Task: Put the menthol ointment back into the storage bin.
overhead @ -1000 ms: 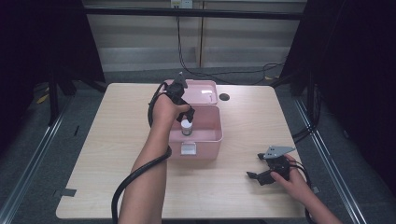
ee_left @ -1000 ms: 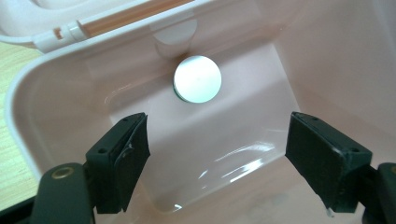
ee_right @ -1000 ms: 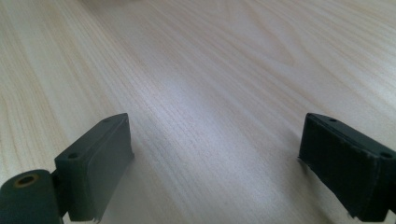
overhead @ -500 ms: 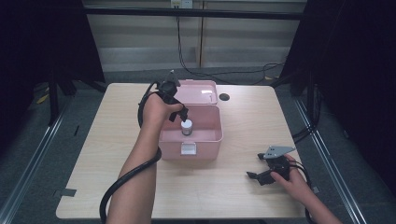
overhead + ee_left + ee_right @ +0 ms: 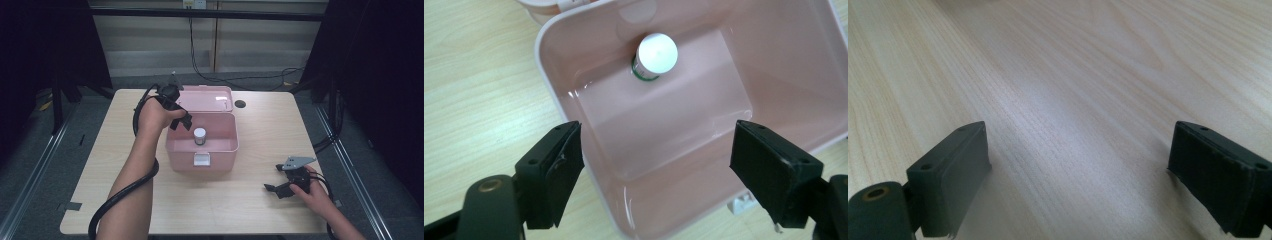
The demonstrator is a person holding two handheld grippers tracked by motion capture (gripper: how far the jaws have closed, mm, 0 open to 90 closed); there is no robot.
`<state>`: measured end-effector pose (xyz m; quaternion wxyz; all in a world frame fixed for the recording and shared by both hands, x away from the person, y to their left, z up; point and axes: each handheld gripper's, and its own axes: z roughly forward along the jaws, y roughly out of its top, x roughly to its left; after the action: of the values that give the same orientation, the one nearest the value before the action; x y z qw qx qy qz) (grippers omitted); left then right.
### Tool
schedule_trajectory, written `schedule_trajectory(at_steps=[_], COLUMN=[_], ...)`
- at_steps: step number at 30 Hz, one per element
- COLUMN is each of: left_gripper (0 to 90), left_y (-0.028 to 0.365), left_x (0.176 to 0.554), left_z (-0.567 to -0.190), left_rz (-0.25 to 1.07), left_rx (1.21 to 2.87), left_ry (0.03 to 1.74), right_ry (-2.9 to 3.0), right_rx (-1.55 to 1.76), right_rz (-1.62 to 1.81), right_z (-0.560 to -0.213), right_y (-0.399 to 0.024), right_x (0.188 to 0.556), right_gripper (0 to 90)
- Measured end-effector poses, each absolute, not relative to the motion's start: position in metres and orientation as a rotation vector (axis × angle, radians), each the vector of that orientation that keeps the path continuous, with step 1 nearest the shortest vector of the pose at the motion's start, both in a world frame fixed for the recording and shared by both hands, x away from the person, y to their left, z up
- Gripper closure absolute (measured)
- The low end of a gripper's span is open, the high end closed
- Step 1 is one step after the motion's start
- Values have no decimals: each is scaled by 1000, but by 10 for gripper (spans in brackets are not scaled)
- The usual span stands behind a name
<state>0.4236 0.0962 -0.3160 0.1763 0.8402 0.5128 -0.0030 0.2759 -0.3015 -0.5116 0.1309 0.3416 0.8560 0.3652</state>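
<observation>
We see a pale wooden surface (image 5: pixel 125 150) carrying a pink box (image 5: pixel 220 150) that sits near the middle of it, closer to the far edge, with its lid (image 5: pixel 210 99) swung back flat toward that edge. Inside the box a small bottle with a white cap (image 5: pixel 199 135) stands upright, apart from the walls; in the left gripper view it (image 5: pixel 655 56) stands near the far wall of the box (image 5: pixel 574 75), a green band showing just under the cap. We find the left tongs (image 5: pixel 181 121) in the person's left hand (image 5: pixel 152 116), held over the box's left rim, above the bottle and clear of it. Their jaws stand wide apart with nothing between them but open air above the pink floor, so they grip nothing. A thick black cable (image 5: pixel 120 195) trails from them back along the forearm to the near edge. The right tongs (image 5: pixel 274 186) rest low near the near right corner of the surface, well apart from the box, held in the right hand (image 5: pixel 315 192). In the right gripper view their jaws also stand wide, with bare wood grain (image 5: pixel 1073 100) between them and nothing held.
</observation>
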Motion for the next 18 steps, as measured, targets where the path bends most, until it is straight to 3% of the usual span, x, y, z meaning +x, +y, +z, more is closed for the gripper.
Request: schedule_trajectory(at_steps=[18], left_gripper=[190], left_y=[133], left_x=[410], left_z=[-298], left_rz=[15], left_rx=[2352], left_ry=[1475], right_ry=[2485], right_rx=[993], right_rz=[1061], right_z=[-512], right_y=[-301], right_x=[276], right_gripper=[88])
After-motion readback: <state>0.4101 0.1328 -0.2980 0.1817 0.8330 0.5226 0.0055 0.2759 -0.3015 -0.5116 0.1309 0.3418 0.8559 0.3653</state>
